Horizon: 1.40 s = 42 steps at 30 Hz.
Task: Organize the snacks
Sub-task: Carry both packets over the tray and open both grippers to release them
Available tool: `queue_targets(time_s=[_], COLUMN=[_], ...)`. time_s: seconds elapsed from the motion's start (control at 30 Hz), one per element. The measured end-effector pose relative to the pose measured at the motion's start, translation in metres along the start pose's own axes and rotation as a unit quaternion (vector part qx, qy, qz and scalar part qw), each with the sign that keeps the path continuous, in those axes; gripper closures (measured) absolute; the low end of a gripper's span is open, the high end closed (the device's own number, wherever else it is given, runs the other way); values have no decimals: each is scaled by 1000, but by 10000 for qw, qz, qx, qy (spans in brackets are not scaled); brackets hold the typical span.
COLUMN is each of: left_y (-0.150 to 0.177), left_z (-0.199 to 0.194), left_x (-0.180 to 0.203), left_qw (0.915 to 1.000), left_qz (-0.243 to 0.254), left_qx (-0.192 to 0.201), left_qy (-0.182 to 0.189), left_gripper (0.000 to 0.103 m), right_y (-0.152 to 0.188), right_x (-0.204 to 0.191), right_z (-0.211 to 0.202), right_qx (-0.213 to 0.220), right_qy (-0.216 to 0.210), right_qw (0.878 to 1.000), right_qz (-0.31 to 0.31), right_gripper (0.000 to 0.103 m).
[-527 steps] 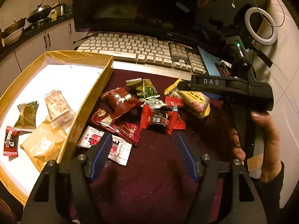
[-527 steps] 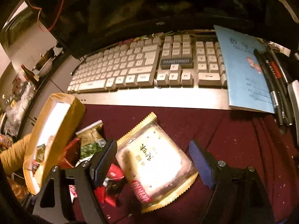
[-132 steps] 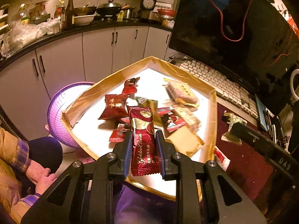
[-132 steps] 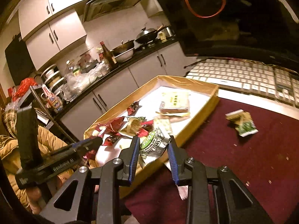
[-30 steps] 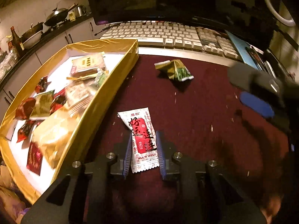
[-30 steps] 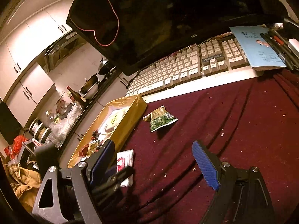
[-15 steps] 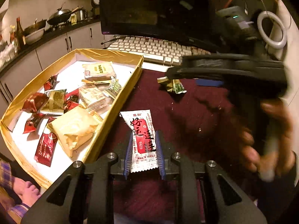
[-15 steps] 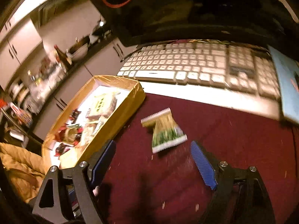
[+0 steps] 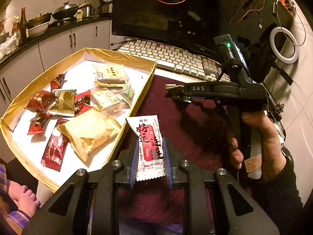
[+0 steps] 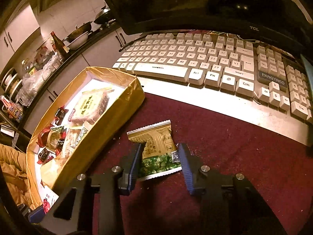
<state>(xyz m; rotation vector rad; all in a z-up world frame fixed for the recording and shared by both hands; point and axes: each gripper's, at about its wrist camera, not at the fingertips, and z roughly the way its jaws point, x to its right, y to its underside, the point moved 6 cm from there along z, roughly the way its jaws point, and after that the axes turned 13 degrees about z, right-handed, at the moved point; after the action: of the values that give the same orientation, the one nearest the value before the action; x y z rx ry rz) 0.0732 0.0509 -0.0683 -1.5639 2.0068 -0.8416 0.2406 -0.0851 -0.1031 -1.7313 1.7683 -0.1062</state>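
My left gripper [image 9: 149,146] is shut on a white and red snack packet [image 9: 148,137] and holds it above the dark red cloth, just right of the gold box [image 9: 135,105]. The box holds several snack packets. My right gripper [image 10: 159,152] has its fingers around a gold and green snack packet [image 10: 156,146] that lies on the cloth; the left pad touches it, the right pad stands at its edge. In the left wrist view the right gripper [image 9: 174,92] covers most of that packet. The gold box also shows in the right wrist view [image 10: 109,121].
A white keyboard [image 10: 205,64] and a dark monitor [image 9: 176,9] stand behind the cloth. A ring light [image 9: 283,45] and cables are at the far right. A kitchen counter with pots [image 9: 49,19] lies beyond the box. A person's hand [image 9: 23,197] rests low left.
My right gripper has come down over the gold and green packet and its fingers have narrowed around it. My left gripper has lifted the white and red packet a little toward the box.
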Motion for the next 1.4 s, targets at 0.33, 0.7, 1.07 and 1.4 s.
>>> queue_targets(time_s=[0.33,0.7,1.07,1.4], left_y=[0,-4,-36,-95], left_z=[-2,-27,-36,29], left_x=[-3,-26,-119,-155], left_qw=[10000,9994,9952,9964], left_qz=[-15,-220,-762,-489], left_qx=[51,278,439,3], left_qy=[-22,-2,-435,-689], left_gripper=[82,82,82,82], right_y=[12,49,45,-30], right_x=[-3,-22,-99,-115], right_z=[-24,-73,-80,-15], right_qx=[147,430,582,557], right_qy=[-207,-804,-1098,-646], right_qw=[9996,9953,9920,9961], right_qz=[95,316,-215,205], right_gripper=[69,69,69,69])
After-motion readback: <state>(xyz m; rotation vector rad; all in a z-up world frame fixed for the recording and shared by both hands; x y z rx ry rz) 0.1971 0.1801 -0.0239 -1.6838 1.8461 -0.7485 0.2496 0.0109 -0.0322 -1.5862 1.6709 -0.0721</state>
